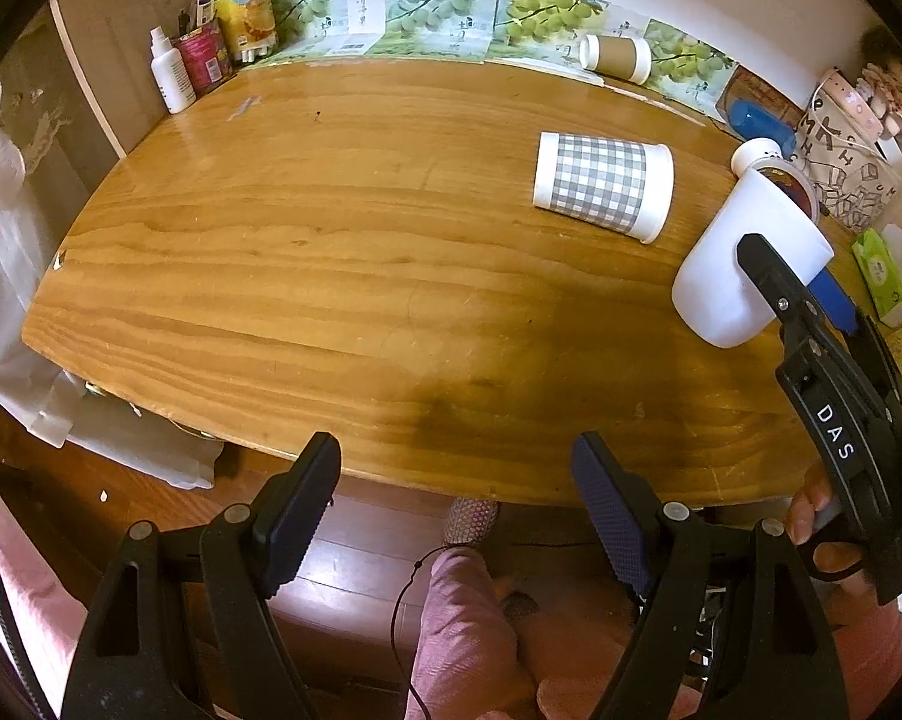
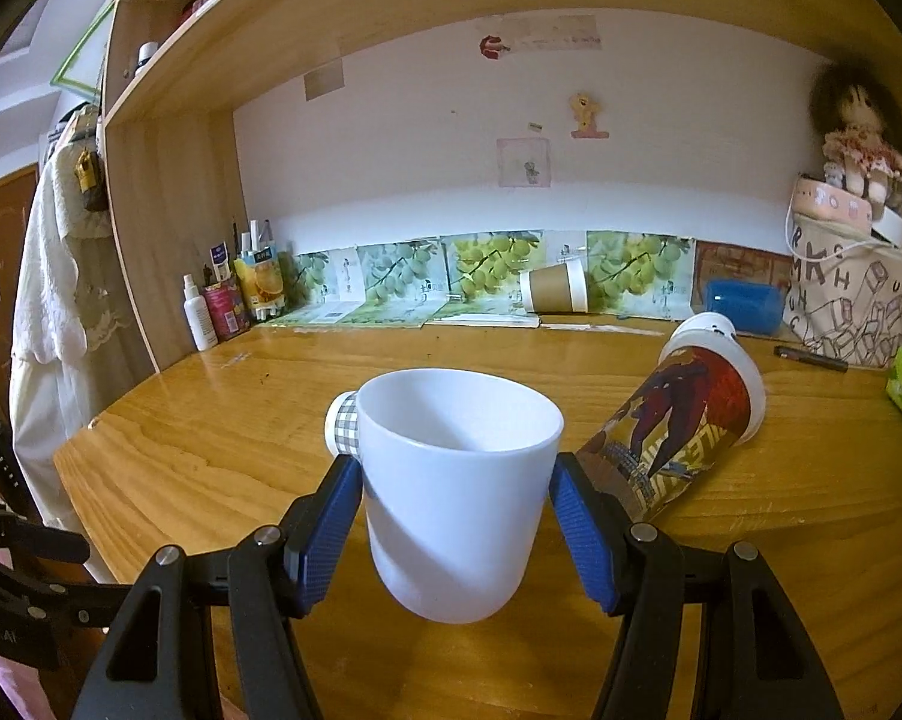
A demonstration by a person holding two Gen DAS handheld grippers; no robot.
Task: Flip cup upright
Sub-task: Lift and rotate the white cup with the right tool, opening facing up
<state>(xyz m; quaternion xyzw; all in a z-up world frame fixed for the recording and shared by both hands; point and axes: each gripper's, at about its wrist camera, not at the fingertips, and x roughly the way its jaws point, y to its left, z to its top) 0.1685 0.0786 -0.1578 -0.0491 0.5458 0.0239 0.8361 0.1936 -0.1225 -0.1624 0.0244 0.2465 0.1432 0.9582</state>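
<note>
over the desk [image 2: 211, 450] the right tool [image 2: 457, 516], marked "das", clamps the white cup [image 2: 457, 480]; left tool [image 1: 457, 516] apart.

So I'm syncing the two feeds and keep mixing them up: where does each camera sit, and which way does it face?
Left wrist: on the open left gripper, held off the table's near edge, looking across it; the person's leg and right hand show.
Right wrist: on the right gripper, low over the table, facing the back wall, shut on the white cup.
Shared: white cup, checked cup, brown cup.
</note>
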